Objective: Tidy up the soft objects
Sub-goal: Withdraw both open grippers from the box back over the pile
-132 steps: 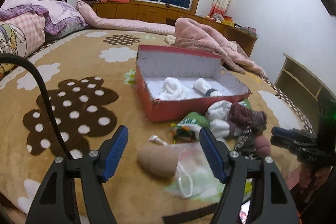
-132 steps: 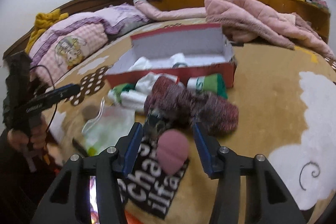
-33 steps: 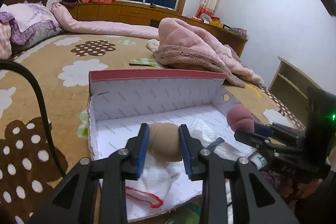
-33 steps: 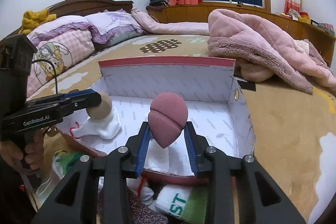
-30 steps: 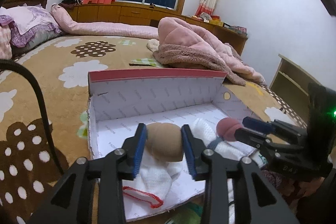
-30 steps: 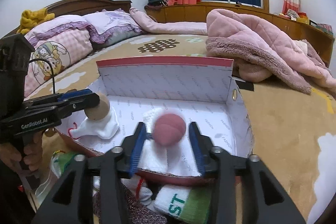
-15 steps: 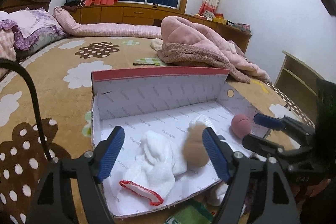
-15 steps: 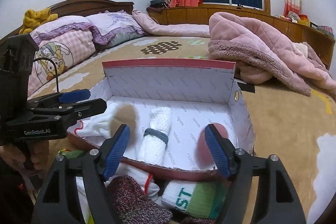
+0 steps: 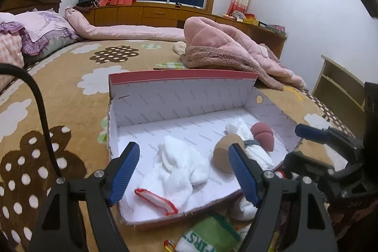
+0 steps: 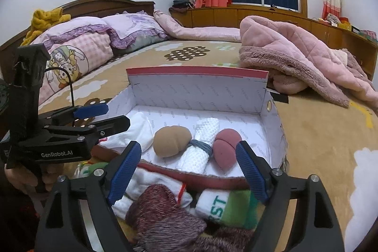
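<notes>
Inside box point(image 10: 271, 119): two sponges point(image 10: 171, 141), two white socks point(image 10: 200, 145).

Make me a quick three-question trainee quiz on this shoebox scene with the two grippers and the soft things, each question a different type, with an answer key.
1. True or false: the left gripper is clamped on the tan sponge.
2. Multiple choice: what lies between the tan sponge and the pink sponge in the shoebox? A) a green sock B) a rolled white cloth tied with a grey band C) nothing
3. Fill in: the green and white sock lies ____ the shoebox, in front of its near wall.

Key: 1 false, both grippers, including the right gripper, are open and empty. 2 B. 3 outside.
</notes>
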A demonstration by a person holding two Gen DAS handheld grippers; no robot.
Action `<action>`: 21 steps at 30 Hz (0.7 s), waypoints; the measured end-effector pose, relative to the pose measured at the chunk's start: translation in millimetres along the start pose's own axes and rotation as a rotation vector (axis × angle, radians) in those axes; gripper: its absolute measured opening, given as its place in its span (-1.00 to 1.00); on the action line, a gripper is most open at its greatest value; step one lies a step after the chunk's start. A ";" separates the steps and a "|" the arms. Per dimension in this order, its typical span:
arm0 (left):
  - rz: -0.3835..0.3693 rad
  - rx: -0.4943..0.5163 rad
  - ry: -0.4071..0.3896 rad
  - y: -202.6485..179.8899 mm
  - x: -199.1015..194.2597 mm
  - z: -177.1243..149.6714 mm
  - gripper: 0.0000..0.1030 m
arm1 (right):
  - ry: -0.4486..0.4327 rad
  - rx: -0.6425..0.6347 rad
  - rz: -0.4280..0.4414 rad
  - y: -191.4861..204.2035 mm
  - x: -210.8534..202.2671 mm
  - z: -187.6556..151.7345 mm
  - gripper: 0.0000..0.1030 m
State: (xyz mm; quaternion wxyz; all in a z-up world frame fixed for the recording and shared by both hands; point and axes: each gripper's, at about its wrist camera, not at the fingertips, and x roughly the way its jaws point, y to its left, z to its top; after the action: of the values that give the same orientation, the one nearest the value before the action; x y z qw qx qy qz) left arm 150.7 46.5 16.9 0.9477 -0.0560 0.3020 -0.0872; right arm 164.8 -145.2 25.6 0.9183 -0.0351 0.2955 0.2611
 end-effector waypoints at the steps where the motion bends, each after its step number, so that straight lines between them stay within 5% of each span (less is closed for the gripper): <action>1: -0.004 -0.007 -0.002 -0.2 -2.7 -0.3 0.58 | 0.000 0.005 0.002 0.7 -2.2 -0.6 0.64; 21: -0.014 0.015 0.011 -19.5 -44.3 -28.0 0.63 | -0.005 0.075 -0.085 4.7 -49.2 -21.5 0.64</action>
State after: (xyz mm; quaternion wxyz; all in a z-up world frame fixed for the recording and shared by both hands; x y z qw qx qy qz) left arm 96.3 34.7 22.2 0.9457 -0.0505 0.3063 -0.0965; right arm 117.3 -168.4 36.0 0.9300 -0.0123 0.3010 0.2104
